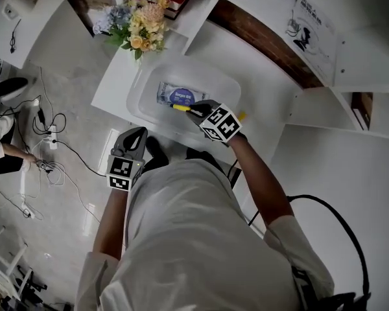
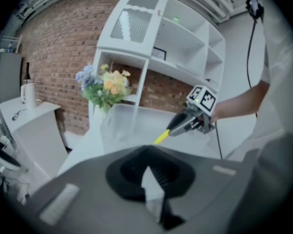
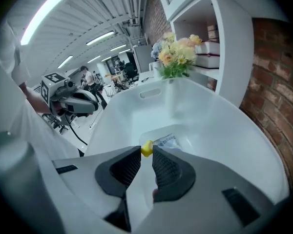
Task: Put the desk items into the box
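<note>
Flowers stand just behind the clear box on the worktop, and a packet lies inside. The right gripper pinches a yellow pen in its jaws above the box. Only its own view shows the left gripper jaws pressed together, empty.

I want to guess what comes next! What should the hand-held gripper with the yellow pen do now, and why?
Probably open its jaws and drop it: the right hand-held gripper holds the yellow pen over the clear box, where a packet already lies.
</note>
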Tool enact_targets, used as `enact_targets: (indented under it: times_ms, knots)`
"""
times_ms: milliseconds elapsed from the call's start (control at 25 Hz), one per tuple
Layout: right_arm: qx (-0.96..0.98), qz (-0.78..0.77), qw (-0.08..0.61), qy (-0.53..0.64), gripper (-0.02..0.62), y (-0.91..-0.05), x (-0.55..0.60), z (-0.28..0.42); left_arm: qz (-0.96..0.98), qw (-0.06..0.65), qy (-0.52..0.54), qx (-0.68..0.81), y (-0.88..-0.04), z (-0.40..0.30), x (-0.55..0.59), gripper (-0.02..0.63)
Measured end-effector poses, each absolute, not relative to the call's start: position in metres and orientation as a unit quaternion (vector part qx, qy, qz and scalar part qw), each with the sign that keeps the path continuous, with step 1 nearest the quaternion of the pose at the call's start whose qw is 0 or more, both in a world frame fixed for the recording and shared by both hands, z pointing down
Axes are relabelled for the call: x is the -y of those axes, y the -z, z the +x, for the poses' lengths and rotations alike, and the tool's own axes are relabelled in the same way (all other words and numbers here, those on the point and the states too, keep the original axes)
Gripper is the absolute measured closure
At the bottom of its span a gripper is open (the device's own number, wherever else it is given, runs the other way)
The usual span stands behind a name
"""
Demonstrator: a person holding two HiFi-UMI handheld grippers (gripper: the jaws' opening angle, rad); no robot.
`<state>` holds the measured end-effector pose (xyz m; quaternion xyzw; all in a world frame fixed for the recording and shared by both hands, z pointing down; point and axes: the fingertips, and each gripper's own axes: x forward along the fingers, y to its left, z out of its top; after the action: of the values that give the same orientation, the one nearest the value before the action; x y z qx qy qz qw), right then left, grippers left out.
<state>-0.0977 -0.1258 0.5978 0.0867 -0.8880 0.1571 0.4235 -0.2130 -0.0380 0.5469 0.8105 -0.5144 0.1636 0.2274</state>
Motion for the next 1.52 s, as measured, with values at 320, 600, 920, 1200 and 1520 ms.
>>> enact_targets:
  times_ms: [320,600,920,1200,1520]
  knots:
    - [0.869,0.043,0.461,-0.177,0.528,-0.653,0.125,-0.123,0.805,0.237,-0.17,0.517,-0.554,-0.23,0.036,0.603]
    - [0.853,0.03,0.482,-0.196,0.528,-0.698,0.122,-0.128,0.798,0.246,-0.174,0.522,-0.559,-0.247,0.036,0.603]
    - [0.83,0.017,0.519,-0.203,0.526,-0.721,0.113,-0.126,0.795,0.257,-0.179,0.52,-0.567,-0.259,0.032,0.603]
    - [0.827,0.019,0.524,-0.202,0.506,-0.722,0.116,-0.123,0.796,0.258,-0.174,0.519,-0.568,-0.263,0.038,0.603]
    - [0.85,0.029,0.493,-0.183,0.506,-0.695,0.118,-0.13,0.803,0.253,-0.171,0.512,-0.566,-0.261,0.042,0.603]
